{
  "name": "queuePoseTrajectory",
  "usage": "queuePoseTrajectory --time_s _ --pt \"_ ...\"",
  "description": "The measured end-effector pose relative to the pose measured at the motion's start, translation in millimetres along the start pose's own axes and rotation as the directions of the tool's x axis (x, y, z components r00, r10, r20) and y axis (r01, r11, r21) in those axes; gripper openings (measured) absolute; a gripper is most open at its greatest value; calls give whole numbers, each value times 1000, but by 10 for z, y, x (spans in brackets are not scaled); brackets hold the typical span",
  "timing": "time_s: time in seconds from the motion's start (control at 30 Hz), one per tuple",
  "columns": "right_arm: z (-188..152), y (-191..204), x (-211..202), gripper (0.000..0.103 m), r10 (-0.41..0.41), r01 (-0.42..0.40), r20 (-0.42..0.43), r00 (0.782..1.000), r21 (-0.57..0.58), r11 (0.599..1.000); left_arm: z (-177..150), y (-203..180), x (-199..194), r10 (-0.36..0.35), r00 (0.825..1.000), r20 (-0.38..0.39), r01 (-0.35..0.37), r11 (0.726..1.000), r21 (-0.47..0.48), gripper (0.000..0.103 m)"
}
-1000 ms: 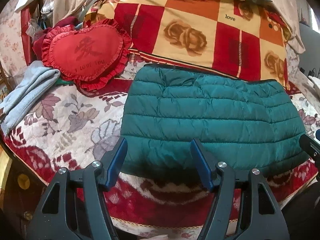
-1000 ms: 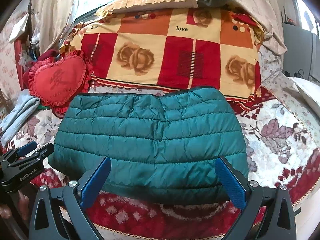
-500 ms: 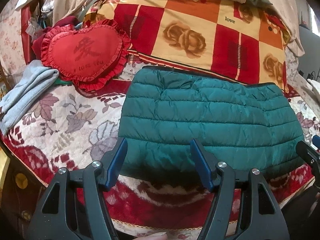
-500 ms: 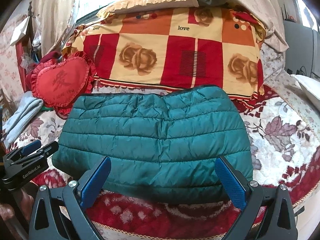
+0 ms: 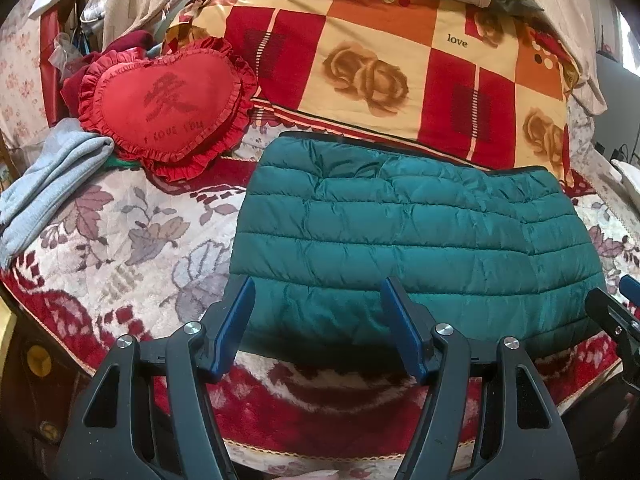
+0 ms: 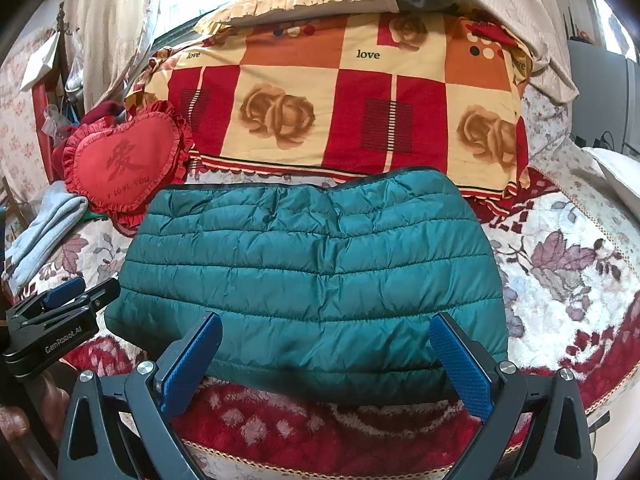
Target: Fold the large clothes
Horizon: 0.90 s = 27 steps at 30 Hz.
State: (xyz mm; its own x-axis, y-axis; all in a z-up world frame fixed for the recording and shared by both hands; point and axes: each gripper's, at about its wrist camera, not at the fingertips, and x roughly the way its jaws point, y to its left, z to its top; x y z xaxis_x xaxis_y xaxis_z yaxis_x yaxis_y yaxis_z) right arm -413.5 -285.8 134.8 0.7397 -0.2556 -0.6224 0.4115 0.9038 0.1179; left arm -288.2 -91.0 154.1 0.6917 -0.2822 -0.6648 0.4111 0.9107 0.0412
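Nothing has moved: the folded teal jacket (image 6: 316,276) lies flat; left gripper (image 5: 318,312) and right gripper (image 6: 326,344), both released, hover at its near edge.

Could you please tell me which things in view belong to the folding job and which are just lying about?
Job:
- green quilted jacket, already folded
- left tool, open
- right tool, open

Lying about:
- red heart cushion
- grey garment
- rose-patterned quilt
- floral blanket

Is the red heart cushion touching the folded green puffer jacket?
Apart. In the left wrist view a strip of floral blanket shows between the heart cushion and the green jacket.
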Motion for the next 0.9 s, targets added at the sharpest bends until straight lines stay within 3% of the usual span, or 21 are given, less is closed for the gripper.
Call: queuePoseTrajectory --time_s 0.9 --pt "-21 -181 79 103 4 -3 -18 1000 43 999 74 -267 172 -25 999 -36 26 999 38 66"
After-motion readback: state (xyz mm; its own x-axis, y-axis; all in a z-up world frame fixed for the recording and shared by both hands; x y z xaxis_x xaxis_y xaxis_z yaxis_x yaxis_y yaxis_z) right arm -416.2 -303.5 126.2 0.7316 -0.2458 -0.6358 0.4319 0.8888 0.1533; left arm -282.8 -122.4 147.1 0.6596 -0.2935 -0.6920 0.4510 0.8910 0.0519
